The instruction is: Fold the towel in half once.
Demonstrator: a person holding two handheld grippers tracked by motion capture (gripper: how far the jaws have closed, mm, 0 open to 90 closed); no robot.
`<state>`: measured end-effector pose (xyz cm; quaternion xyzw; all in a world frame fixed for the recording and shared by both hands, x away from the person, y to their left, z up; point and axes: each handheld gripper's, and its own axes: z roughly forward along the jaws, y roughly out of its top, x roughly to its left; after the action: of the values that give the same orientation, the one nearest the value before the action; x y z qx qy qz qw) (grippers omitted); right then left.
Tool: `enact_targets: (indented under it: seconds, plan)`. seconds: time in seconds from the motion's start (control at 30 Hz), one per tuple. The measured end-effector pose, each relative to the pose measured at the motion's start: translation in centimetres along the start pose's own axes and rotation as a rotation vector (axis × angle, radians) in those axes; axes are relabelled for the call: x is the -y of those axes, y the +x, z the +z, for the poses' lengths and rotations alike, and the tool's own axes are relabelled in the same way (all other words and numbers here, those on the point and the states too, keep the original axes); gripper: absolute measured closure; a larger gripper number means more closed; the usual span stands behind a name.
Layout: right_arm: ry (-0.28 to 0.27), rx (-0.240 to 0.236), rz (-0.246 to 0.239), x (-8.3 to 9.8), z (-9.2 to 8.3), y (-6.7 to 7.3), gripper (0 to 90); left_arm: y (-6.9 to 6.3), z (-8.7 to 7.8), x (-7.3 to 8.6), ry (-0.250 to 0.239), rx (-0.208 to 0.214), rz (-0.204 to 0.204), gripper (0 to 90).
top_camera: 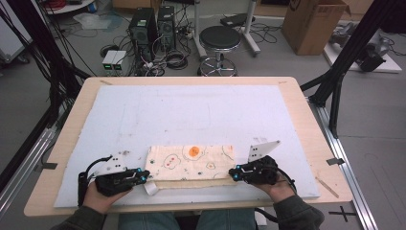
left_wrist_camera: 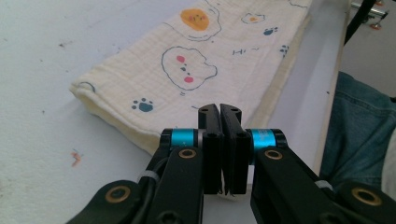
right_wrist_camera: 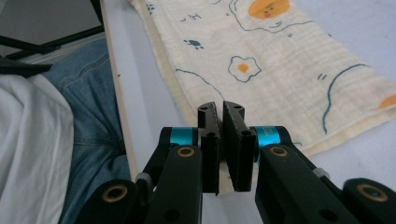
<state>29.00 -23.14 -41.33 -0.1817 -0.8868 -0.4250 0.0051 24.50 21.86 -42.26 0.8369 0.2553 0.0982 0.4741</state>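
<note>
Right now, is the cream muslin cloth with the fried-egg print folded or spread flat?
Folded. The cream muslin cloth with fried-egg print lies as a narrow strip; the left gripper view shows a doubled, rounded fold, and stacked edges show along its near side.

Left gripper [top_camera: 142, 176] is lying low in the left hand [top_camera: 103, 189], jaws pressed together. Right gripper [top_camera: 233, 173] is mirroring it in the right hand [top_camera: 277, 184], jaws likewise closed, pointing inward.

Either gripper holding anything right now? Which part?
Both are. Left gripper and right gripper are each shut on the near edge of the folded cream printed cloth, one at each near corner.
</note>
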Motion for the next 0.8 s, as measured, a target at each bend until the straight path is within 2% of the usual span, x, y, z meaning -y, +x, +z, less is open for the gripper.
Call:
enact_targets:
  seconds: [0.13,0.17,0.23,0.3,0.37,0.43,0.53,0.6,0.7,0.8]
  plan:
    - [0.046,-0.011,-0.001,0.5,0.5,0.1,85.0,-0.3,0.6,0.2,0.046,0.038,0.02,86.5]
    - [0.059,-0.017,0.002,0.7,0.6,0.1,84.0,-0.4,0.7,0.1,0.059,0.052,0.025,83.7]
    - [0.064,-0.037,0.011,0.9,0.7,0.0,79.4,-0.4,0.8,0.0,0.049,0.046,0.032,71.0]
    - [0.042,-0.042,0.009,0.7,0.5,0.0,77.3,-0.3,0.8,-0.2,0.025,0.056,0.012,68.5]
    - [0.006,-0.052,0.009,0.5,0.3,0.0,77.1,-0.3,0.8,-0.3,0.018,0.059,0.008,70.0]
    - [0.011,-0.058,0.014,0.4,0.5,0.0,77.2,-0.2,1.1,-0.3,0.029,0.06,0.008,74.7]
    - [0.038,-0.068,0.012,0.4,1.2,-0.1,77.3,-0.2,1.5,-0.2,0.057,0.064,0.016,81.6]
    - [0.05,-0.079,0.014,0.5,1.4,-0.1,77.3,-0.3,1.8,0.0,0.082,0.066,0.027,81.9]
    - [0.078,-0.066,0.014,0.8,1.4,-0.2,77.9,-0.3,2.1,0.3,0.122,0.068,0.032,81.9]
    - [0.116,-0.058,0.028,1.4,1.6,-0.5,78.8,-0.3,2.3,0.6,0.122,0.07,0.025,80.9]
